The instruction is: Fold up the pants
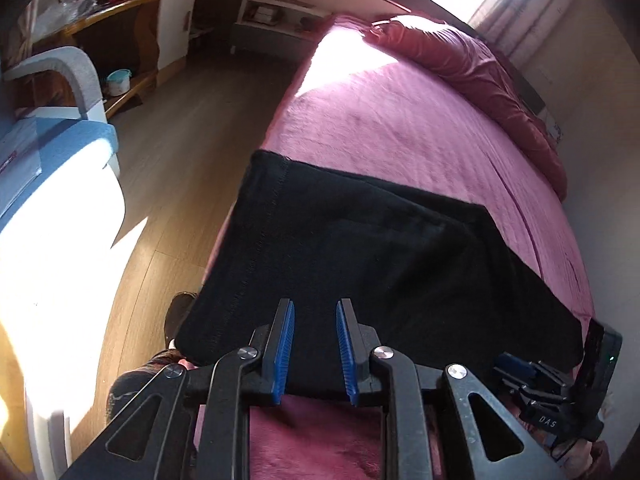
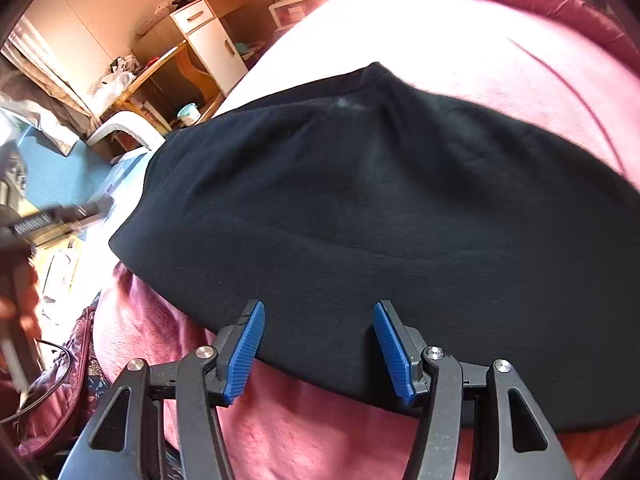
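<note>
Black pants (image 1: 360,248) folded flat on pink bedspread (image 1: 400,120), left gripper (image 1: 315,308) fingers slightly parted, right gripper (image 2: 319,308) fingers spread wider, both over near edge, pinching nothing

Pants (image 1: 360,248) on bed (image 1: 400,120), pillow (image 1: 460,60) behind, floor (image 1: 180,200) left

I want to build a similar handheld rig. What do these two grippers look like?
Both the left gripper and right gripper have black angular linkage arms with triangular cut-outs, silver round pivot bolts, and two fingers faced with ribbed blue pads.
</note>
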Motion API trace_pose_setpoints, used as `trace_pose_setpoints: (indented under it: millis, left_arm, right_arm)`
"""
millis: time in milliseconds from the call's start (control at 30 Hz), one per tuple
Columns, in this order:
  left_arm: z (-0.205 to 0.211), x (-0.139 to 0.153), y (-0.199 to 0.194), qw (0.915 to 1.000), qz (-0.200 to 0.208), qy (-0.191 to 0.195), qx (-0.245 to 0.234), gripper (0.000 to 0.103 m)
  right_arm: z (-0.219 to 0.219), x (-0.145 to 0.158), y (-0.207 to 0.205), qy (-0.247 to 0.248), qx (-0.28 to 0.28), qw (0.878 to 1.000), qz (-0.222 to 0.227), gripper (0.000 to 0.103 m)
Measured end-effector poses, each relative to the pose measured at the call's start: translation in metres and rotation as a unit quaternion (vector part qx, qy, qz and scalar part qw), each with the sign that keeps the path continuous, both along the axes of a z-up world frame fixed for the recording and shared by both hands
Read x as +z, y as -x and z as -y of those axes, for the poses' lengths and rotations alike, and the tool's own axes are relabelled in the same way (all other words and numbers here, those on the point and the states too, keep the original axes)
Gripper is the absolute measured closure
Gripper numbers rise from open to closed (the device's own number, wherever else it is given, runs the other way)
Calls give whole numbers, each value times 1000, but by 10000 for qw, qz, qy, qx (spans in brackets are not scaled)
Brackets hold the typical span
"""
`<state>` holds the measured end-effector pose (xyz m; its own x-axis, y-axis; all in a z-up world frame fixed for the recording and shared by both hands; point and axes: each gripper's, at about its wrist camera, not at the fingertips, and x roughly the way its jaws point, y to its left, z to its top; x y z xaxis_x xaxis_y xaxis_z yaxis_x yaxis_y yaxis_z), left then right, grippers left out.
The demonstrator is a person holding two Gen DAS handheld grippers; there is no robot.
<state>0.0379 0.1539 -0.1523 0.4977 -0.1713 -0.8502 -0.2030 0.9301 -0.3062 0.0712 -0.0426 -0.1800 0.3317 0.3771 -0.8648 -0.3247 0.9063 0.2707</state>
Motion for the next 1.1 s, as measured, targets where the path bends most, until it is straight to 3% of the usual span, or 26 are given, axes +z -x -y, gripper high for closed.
trace_pose_setpoints:
  millis: [167, 233, 267, 400, 467, 600, 733, 833, 900, 1000, 1100]
  left_arm:
    - [28, -43, -5, 9962, -728, -342, -342, 81]
    - [25, -47, -3, 9967, -691, -275, -312, 81]
    - [24, -48, -3, 9967, -711, -253, -287, 81]
    - [28, -46, -7, 9956, -761, -436, -326, 81]
    - [32, -37, -9, 9963, -655, -474, -291, 81]
    - [39, -13, -11, 9993, -117, -86, -330, 80]
    - [59, -2, -22, 9981, 174, 108, -586, 77]
    - [75, -2, -34, 9960, 201, 407, -768, 74]
    - [92, -1, -40, 9946, 178, 468, -909, 74]
    - [124, 0, -46, 9912, 76, 497, -1222, 73]
    - [149, 3, -50, 9869, 69, 352, -1571, 73]
  right_arm:
    - [24, 3, 11, 384, -255, 9989, 80, 47]
    - [36, -6, 11, 683, -456, 9966, -49, 56]
    - [44, -12, 11, 685, -544, 9961, -129, 60]
    - [56, -18, 7, 261, -632, 9972, -311, 56]
    - [57, -20, 5, 161, -613, 9972, -395, 52]
    - [59, -20, 7, -42, -587, 9977, -334, 42]
    - [65, -15, 7, -181, -576, 9974, -404, 41]
    - [95, 0, 6, -593, -976, 9930, -312, 42]
    - [131, 12, 7, -653, -1404, 9878, -187, 42]
    - [205, 26, 17, -861, -2281, 9698, -101, 45]
    - [300, 33, 39, -965, -3444, 9338, -20, 54]
